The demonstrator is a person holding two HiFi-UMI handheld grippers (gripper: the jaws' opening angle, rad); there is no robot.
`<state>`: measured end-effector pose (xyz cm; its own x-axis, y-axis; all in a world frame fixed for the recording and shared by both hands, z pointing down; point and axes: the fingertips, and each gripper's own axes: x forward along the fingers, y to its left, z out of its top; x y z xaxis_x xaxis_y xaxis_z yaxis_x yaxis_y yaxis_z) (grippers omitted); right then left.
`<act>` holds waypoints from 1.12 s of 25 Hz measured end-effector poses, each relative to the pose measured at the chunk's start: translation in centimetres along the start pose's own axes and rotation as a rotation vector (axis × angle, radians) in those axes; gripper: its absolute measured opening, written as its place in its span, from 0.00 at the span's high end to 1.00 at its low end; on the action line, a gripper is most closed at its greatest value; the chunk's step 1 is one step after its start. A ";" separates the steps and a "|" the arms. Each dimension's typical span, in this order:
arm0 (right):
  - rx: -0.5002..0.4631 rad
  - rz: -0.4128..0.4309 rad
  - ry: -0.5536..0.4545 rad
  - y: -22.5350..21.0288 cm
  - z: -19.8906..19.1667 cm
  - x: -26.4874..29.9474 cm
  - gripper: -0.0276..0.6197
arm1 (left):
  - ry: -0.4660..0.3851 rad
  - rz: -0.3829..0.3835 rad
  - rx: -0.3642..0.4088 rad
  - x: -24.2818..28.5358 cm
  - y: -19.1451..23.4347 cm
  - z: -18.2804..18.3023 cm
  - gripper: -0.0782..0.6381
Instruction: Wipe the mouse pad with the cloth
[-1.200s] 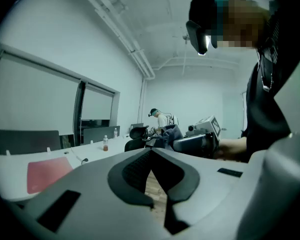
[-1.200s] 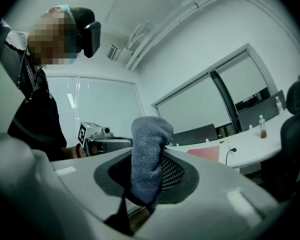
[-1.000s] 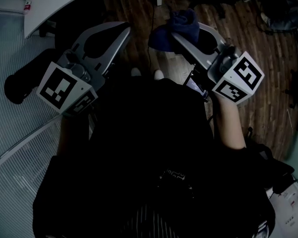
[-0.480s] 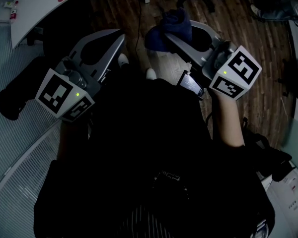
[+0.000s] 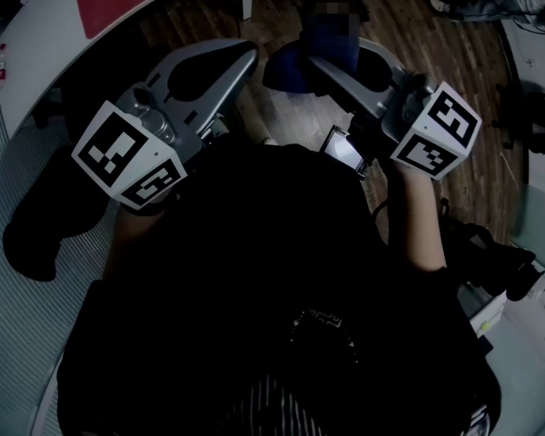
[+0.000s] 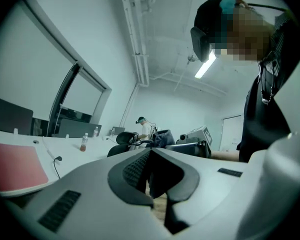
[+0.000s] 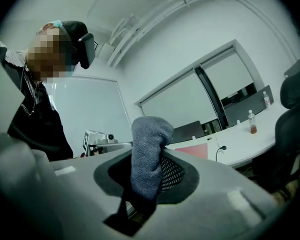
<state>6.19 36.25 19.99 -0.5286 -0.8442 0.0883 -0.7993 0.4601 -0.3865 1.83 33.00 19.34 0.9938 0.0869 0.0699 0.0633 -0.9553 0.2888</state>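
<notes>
Cloth (image 7: 149, 134) — in right hand-held gripper (image 7: 146, 164)

The head view is dim, its lower half nearly black. Both gripper views are brighter and bluish under a ceiling strip light (image 6: 206, 65), fisheye-bent, with black corners.

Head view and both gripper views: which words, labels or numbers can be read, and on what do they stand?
No text is readable.
Pale print on the person's black top: too blurred.
Label on the clear plastic bottle: too small.
Square markers on the white cubes: patterns, not letters.
</notes>
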 end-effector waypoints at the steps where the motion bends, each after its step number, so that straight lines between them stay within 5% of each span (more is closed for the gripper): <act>1: 0.000 -0.012 -0.008 -0.1 0.4 0.6 0.81 | 0.002 -0.015 0.010 0.0 0.3 0.3 0.89; 10: -0.009 -0.054 0.000 -1.6 1.6 12.6 0.80 | 0.016 -0.057 0.013 -5.2 11.2 1.6 0.89; 28: -0.030 0.092 0.132 -2.3 1.2 24.6 0.80 | -0.043 0.162 -0.072 -13.1 20.1 1.0 0.89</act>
<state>-4.58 14.09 21.95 -0.6315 -0.7554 0.1748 -0.7529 0.5435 -0.3712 -9.81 12.36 23.26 0.9935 -0.0800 0.0809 -0.1032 -0.9331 0.3446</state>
